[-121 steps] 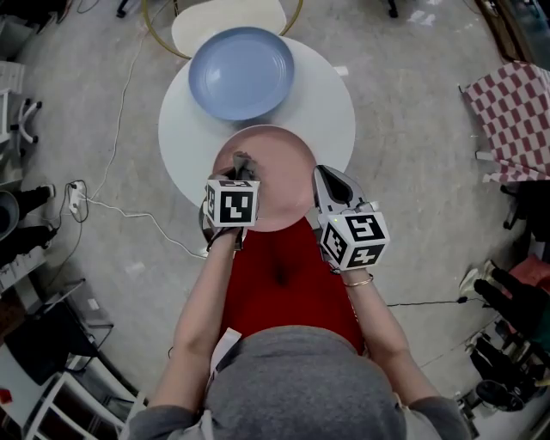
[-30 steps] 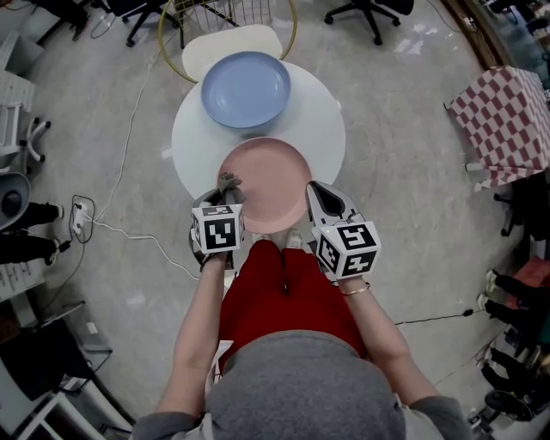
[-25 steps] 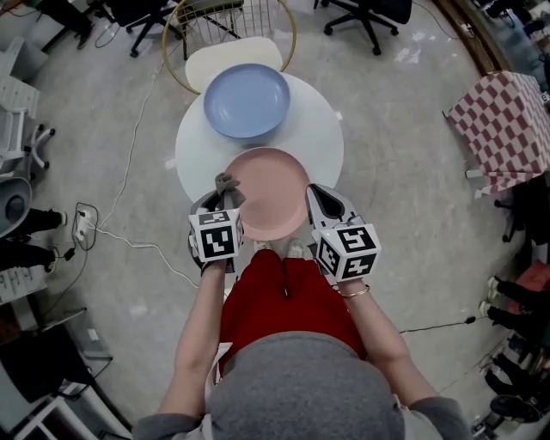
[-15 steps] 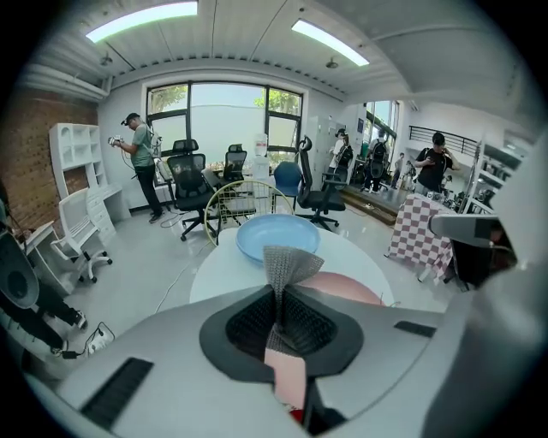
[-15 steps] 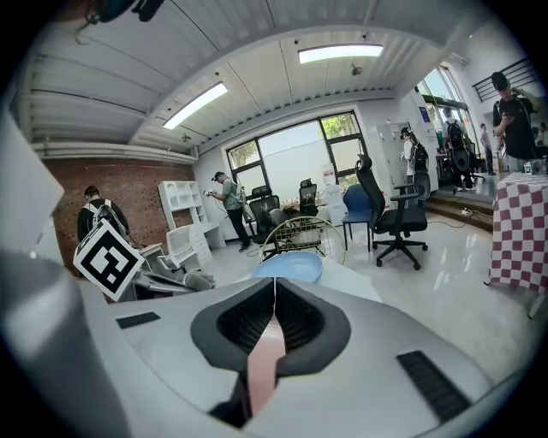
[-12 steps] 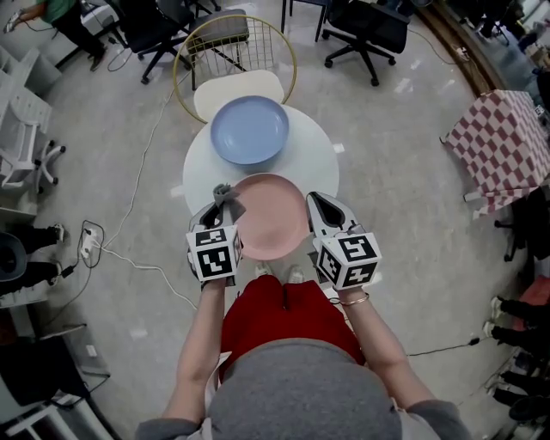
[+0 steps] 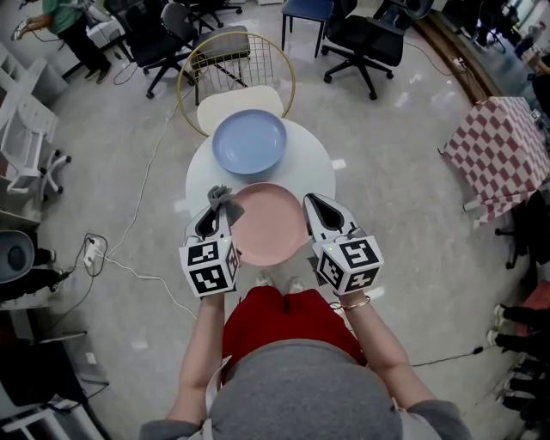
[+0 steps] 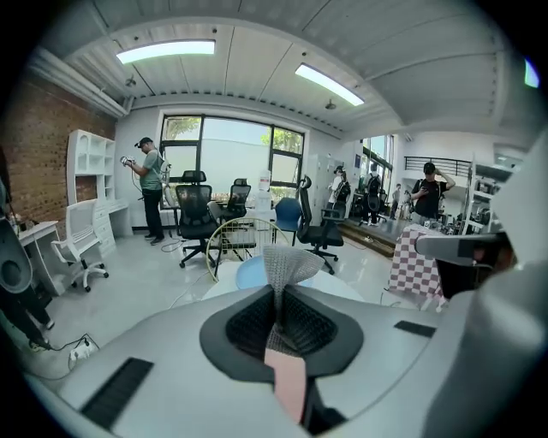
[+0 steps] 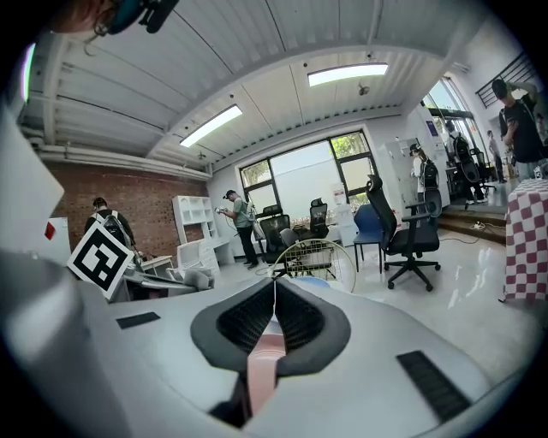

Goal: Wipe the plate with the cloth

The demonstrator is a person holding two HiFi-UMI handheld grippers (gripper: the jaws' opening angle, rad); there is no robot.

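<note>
The grey knitted cloth (image 7: 219, 194) has slid from the middle of the round pink plate (image 7: 268, 225) to its left rim, pinched in the left claw (image 7: 215, 204). The right claw (image 7: 311, 206) clamps the plate's right rim, over the white tabletop (image 7: 320, 163).

Floor (image 7: 412, 258): grey polished concrete, glossy in patches, with a white cable (image 7: 142, 185) trailing across it. Round white table (image 7: 320, 163), centre; behind it I log one chair (image 7: 236, 64) with a gold wire back and a pale seat. Black office chairs (image 7: 365, 39), several by my count, farther back; one blue chair (image 7: 305, 9) among them. Red-and-white checked tablecloth (image 7: 503, 146), at the right. Side wall of red brick (image 8: 34, 171), with white shelving (image 8: 90, 171) against it. Far wall: wide dark-framed windows (image 8: 231, 154), daylight beyond. Ceiling white and ribbed, carrying two lit strip lights (image 8: 167, 51).
</note>
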